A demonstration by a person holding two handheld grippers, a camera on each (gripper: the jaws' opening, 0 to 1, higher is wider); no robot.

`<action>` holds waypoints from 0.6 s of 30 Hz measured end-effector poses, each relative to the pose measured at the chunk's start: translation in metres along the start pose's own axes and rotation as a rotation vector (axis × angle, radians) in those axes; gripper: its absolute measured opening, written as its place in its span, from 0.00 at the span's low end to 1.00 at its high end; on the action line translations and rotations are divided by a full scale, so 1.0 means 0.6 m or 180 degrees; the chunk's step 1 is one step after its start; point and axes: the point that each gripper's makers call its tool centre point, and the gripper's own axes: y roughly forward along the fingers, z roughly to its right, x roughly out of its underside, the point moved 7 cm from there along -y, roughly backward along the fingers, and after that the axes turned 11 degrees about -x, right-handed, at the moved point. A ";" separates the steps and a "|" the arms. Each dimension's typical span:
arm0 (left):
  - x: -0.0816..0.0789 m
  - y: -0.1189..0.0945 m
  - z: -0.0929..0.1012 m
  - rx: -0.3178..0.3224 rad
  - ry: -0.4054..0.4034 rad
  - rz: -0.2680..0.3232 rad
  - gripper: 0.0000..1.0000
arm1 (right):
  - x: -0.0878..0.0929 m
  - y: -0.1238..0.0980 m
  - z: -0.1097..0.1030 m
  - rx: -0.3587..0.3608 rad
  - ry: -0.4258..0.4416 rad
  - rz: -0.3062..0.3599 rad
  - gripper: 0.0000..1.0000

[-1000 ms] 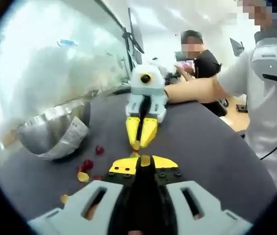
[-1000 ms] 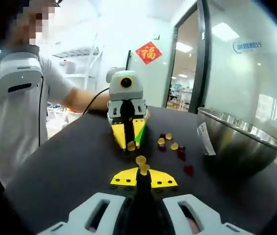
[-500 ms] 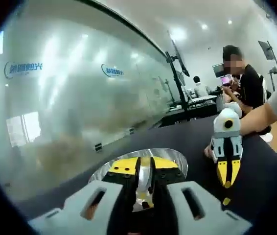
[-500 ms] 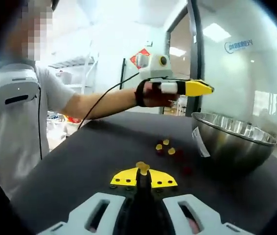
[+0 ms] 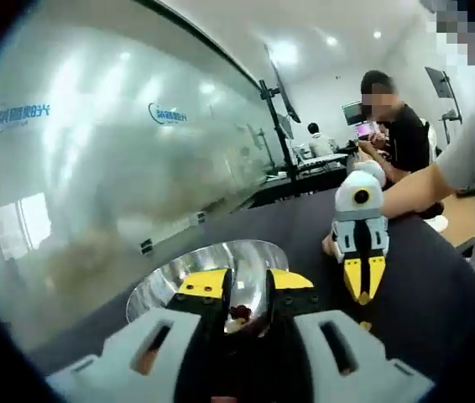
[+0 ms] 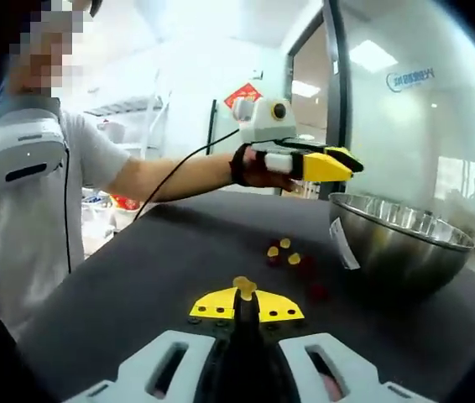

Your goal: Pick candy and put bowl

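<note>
At the lower centre of the left gripper view, the left claw point(image 5: 246, 294) is positioned directly above the steel bowl point(image 5: 179, 273), with its yellow-tipped jaws parted by a narrow gap through which the bowl interior is visible. A small dark red item, probably a candy, shows in that gap; whether it is between the jaws or lying on the bowl floor cannot be determined. This placement over the bowl mouth is consistent with a release step, since a candy let go here would fall inside the rim. At the right of the frame, the right claw point(image 5: 363, 285) points down toward the dark worktop point(image 5: 422, 285), with a small yellow piece just below its tips. In the right gripper view, the right claw point(image 6: 243, 295) occupies the lower centre with its jaws closed on a yellow candy point(image 6: 242, 286), which protrudes above the tips; the claw is held low and back from the bowl, probably waiting its turn while the other claw occupies the space over the rim. The left claw point(image 6: 342, 164) appears at upper centre, held level above the bowl point(image 6: 397, 243), which sits at the right of the frame. Loose candies point(image 6: 284, 250), yellow and dark red, lie on the worktop point(image 6: 137, 277) just beside the bowl at centre frame, and remain to be collected.
</note>
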 end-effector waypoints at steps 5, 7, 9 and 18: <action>0.040 -0.059 0.067 0.0485 -0.0112 -0.0289 0.11 | -0.002 0.000 0.000 -0.0004 0.0002 0.0021 0.02; 0.057 -0.074 0.085 0.0535 -0.0165 -0.0277 0.11 | -0.006 -0.004 0.002 0.0015 -0.0021 0.0044 0.02; 0.071 -0.089 0.100 0.0683 -0.0343 -0.0162 0.11 | -0.014 -0.015 0.007 0.0086 -0.0083 0.0055 0.02; 0.119 -0.085 0.128 0.0910 -0.0536 -0.0363 0.11 | -0.132 -0.098 0.111 0.1134 -0.0210 0.0565 0.02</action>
